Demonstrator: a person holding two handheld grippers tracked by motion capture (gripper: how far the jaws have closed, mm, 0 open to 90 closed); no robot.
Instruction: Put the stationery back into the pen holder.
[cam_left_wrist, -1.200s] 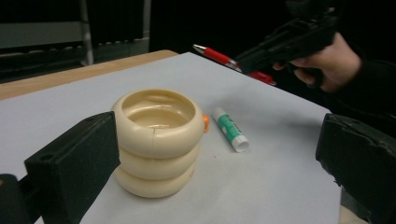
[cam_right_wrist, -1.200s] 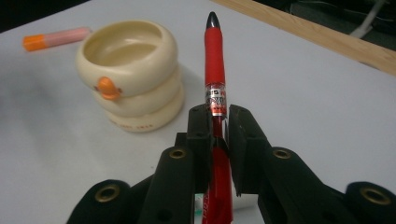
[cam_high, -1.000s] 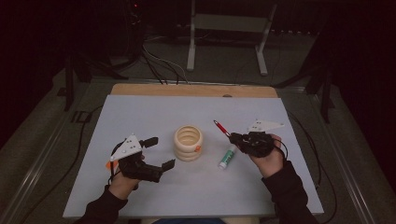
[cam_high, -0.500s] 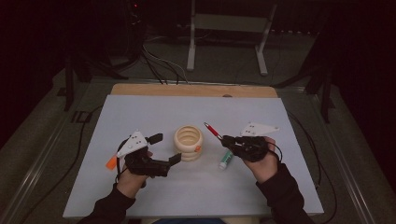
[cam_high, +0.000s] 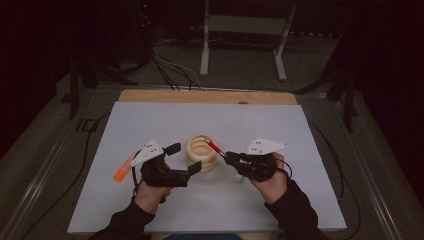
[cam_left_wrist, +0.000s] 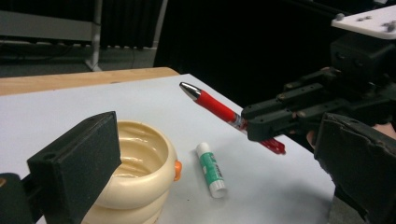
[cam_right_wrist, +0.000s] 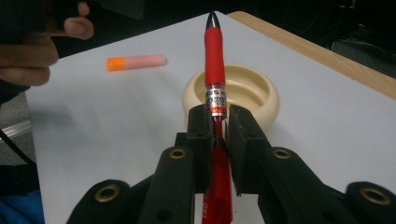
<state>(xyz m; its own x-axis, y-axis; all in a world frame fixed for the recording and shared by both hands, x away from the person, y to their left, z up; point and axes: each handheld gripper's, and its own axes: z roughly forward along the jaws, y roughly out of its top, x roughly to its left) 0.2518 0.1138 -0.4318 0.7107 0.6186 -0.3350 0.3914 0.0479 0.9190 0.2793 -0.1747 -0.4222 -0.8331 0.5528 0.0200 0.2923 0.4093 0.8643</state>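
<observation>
A cream ribbed cup (cam_high: 199, 152) stands in the middle of the white table. My right gripper (cam_high: 228, 157) is shut on a red pen (cam_high: 215, 148), which slants up to the left so that its metal tip hangs over the cup's mouth. In the right gripper view both pads (cam_right_wrist: 201, 135) clamp the red pen (cam_right_wrist: 215, 70) by its lower barrel, with the cup (cam_right_wrist: 243, 91) behind it. My left gripper (cam_high: 184, 158) stands open just left of the cup, nothing between its jaws. The cup (cam_left_wrist: 135, 163) sits by its left jaw in the left gripper view.
A green and white glue stick (cam_left_wrist: 211, 169) lies on the table right of the cup, under the right gripper (cam_left_wrist: 261, 126). An orange and pink marker (cam_high: 125, 167) lies left of the left hand. The wooden table edge (cam_high: 210, 96) runs along the far side.
The right gripper has carried the pen leftward until its tip is over the cup. The left gripper has shifted right, closer to the cup.
</observation>
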